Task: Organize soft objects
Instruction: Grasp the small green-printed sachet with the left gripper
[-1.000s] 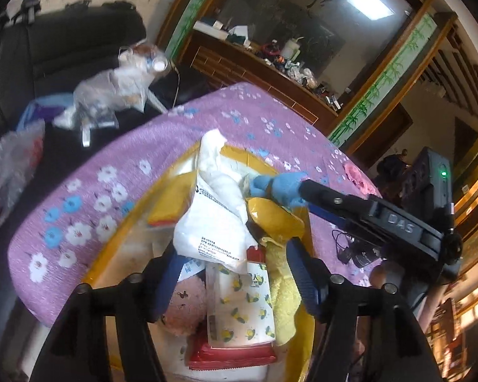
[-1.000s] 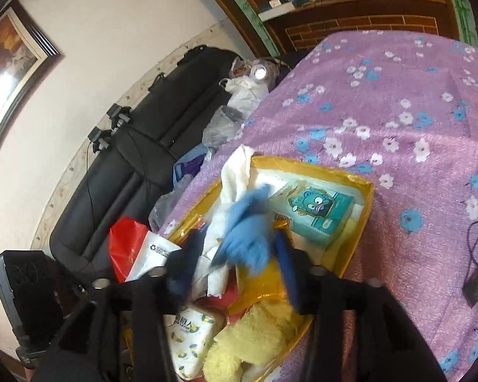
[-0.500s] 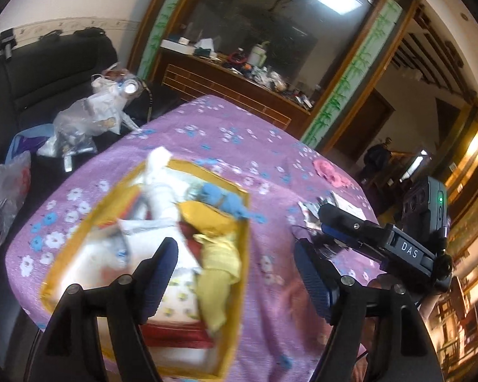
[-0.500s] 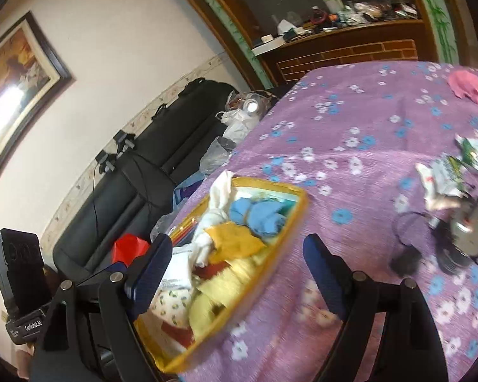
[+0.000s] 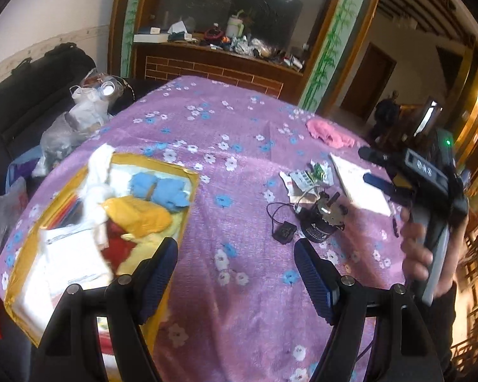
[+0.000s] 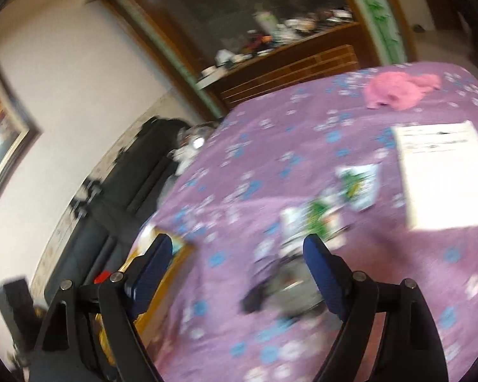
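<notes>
A yellow-rimmed box (image 5: pixel 192 178) on the purple flowered tablecloth (image 5: pixel 239 302) holds soft items: a blue cloth (image 5: pixel 162 187), a yellow cloth (image 5: pixel 137 213), a white cloth (image 5: pixel 95 175) and packets. My left gripper (image 5: pixel 235 273) is open and empty above the cloth just right of the box. A pink cloth (image 5: pixel 329 133) lies at the table's far right, also the pink cloth (image 6: pixel 398 90) in the blurred right wrist view. My right gripper (image 6: pixel 235 270) is open and empty over the table's middle; a hand holds it at the right (image 5: pixel 382 172).
A small black device (image 5: pixel 322 219) with a cable, torn green-and-white packets (image 5: pixel 309 175) and a white paper sheet (image 5: pixel 360 184) lie mid-table. A black sofa (image 5: pixel 22 95) with plastic bags (image 5: pixel 79 111) stands left. A cluttered wooden sideboard (image 5: pixel 213 60) is behind.
Both grippers have pulled away from the box and swung right over the table. The right gripper let go of the blue cloth, which now lies in the box. Both sets of jaws opened wider.
</notes>
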The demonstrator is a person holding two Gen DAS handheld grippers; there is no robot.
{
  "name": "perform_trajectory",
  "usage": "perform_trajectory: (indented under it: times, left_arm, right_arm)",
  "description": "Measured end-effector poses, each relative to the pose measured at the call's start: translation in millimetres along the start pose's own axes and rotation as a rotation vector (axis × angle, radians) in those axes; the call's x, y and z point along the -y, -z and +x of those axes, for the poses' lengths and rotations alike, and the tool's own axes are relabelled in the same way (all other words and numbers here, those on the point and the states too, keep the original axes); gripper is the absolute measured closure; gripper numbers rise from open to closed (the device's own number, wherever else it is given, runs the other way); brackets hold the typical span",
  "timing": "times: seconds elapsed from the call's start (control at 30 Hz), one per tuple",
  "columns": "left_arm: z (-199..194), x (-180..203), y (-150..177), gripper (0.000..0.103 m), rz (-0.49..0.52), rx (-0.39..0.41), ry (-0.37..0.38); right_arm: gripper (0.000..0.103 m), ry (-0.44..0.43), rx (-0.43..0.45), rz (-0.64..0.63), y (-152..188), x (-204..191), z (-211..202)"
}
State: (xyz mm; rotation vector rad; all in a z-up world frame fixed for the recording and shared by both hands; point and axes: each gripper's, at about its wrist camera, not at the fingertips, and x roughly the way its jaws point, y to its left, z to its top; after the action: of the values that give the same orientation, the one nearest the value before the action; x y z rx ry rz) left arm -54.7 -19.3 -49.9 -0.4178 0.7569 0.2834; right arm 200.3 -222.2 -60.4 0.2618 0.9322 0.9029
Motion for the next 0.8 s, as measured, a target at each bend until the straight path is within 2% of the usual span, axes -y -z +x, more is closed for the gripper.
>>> perform_trajectory:
  times: [0.1,0.17,0.27,0.43,0.5,0.6,0.67,0.73,0.8]
  left_arm:
    - [16.2,13.4,-5.5,0.024,0.028,-0.038,0.001]
    - [30.0,23.3,-11.7,0.024,0.049,-0.069,0.028]
    - [52.9,30.3,-23.0,0.022,0.023,-0.123,0.084]
    - [99.9,32.3,-44.4,0.022,-0.061,-0.24,0.149]
    - [111.3,34.2,-50.0,0.022,-0.075,-0.255,0.155]
    - [131.8,45.1,-64.8,0.022,-0.059,-0.27,0.152]
    - [148.5,54.6,-76.8,0.022,-0.063,-0.307,0.163]
    - [169.1,70.3,-91.9,0.022,-0.04,-0.356,0.213]
    - [194.6,89.1,-104.6,0.022,-0.009,-0.394,0.211]
  right_arm:
    - [0.019,0.029,0.011,0.059,-5.5,34.3,7.2]
    - [0.019,0.052,-0.015,0.096,-2.5,52.1,13.6]
    - [0.019,0.125,-0.017,0.085,0.2,60.3,16.9]
    - [0.019,0.076,-0.051,0.095,3.7,63.0,28.2]
    - [0.019,0.065,-0.06,0.112,6.5,65.7,31.9]
    - [0.019,0.071,-0.06,0.142,9.3,70.8,32.6]
    - [0.019,0.087,-0.049,0.175,9.5,75.2,30.5]
    - [0.019,0.089,-0.042,0.196,9.0,79.6,29.1]
    - [0.019,0.104,-0.033,0.226,9.3,85.7,27.1]
